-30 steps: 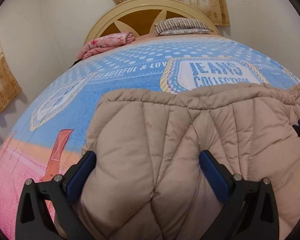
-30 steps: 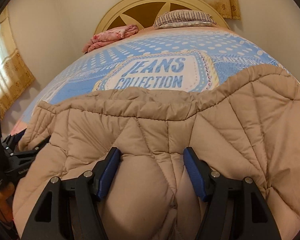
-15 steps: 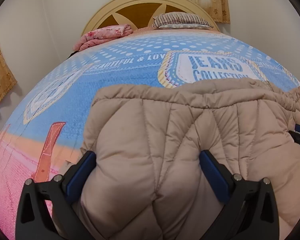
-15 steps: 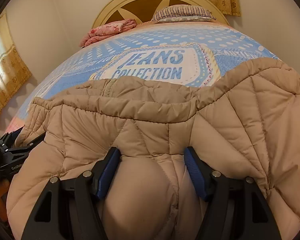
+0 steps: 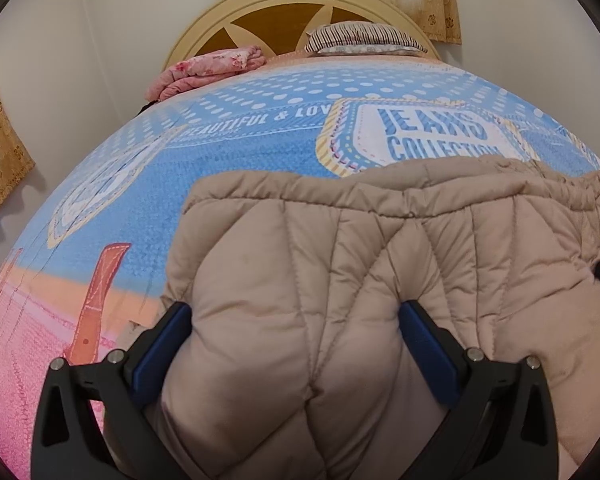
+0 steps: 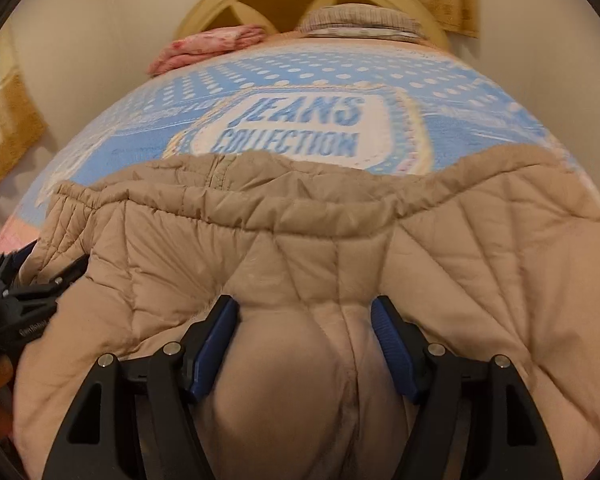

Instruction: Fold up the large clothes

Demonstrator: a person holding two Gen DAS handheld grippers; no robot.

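Jacket (image 5: 340, 280) bunched between fingers of left gripper (image 5: 296, 320) and right gripper (image 6: 304, 320); both clamped on padding, over bed (image 5: 240, 152).

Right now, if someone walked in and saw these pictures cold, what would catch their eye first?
The puffy beige quilted jacket fills the foreground on the bed, its padding bunched between the blue pads of the left gripper and the right gripper. Behind it the bright blue dotted bedspread shows a big "JEANS COLLECTION" label. At the headboard lie a folded pink blanket and a striped pillow.
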